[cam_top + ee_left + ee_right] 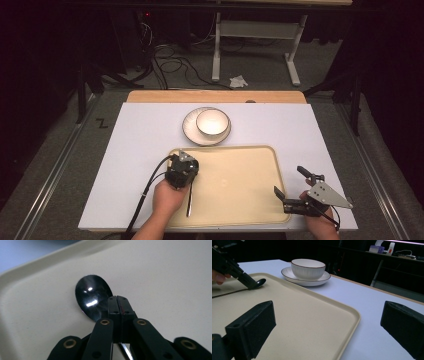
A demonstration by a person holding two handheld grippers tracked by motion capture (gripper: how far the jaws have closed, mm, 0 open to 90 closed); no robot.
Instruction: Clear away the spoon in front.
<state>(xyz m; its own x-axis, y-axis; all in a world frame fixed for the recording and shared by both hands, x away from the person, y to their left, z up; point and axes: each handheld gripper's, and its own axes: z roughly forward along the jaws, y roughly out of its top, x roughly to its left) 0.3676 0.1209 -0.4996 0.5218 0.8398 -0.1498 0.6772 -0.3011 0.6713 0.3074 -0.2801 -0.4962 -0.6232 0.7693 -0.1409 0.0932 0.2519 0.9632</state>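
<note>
Gripping a dark spoon [93, 298] at its neck, the left gripper [118, 305] has its fingers closed, low over the cream tray [240, 165]. The spoon's handle runs toward the person, bowl pointing away near the tray's left rim. The right gripper [292, 187] hangs with fingers spread at the tray's right edge. A bowl [212, 122] on a plate [190, 131] sits beyond on the white worktop [145, 130].

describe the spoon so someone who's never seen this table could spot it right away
Find the beige tray at the table's near edge. The spoon lies in its left part, gripped by the left gripper. It is the one dark, shiny metal thing there.
</note>
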